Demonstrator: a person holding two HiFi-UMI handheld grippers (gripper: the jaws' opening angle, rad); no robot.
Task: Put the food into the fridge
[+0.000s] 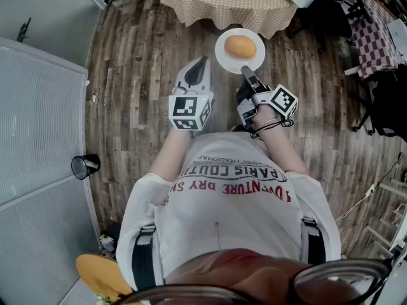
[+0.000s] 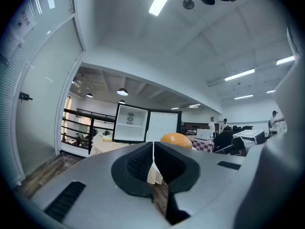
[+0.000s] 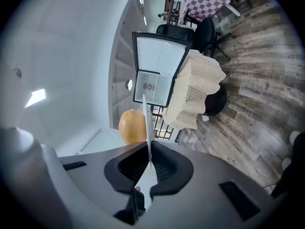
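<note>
A round orange food item (image 1: 240,46) lies on a white plate (image 1: 224,57) held out over the wooden floor. My right gripper (image 1: 245,72) is shut on the plate's near rim. In the right gripper view the plate (image 3: 148,128) shows edge-on as a thin white line between the jaws of that gripper (image 3: 148,157), with the food (image 3: 132,126) beside it. The left gripper (image 1: 202,61) is shut on nothing, just left of the plate. A small white fridge (image 2: 143,124) with its door swung open stands ahead on a table; the fridge (image 3: 157,78) also shows in the right gripper view.
A table with a beige checked cloth (image 1: 229,2) stands just beyond the plate. A red-checked table (image 1: 375,37) and black chairs are at the right. A black cup (image 1: 84,166) sits on the floor at the left by a grey partition (image 1: 38,119). Several people stand far back.
</note>
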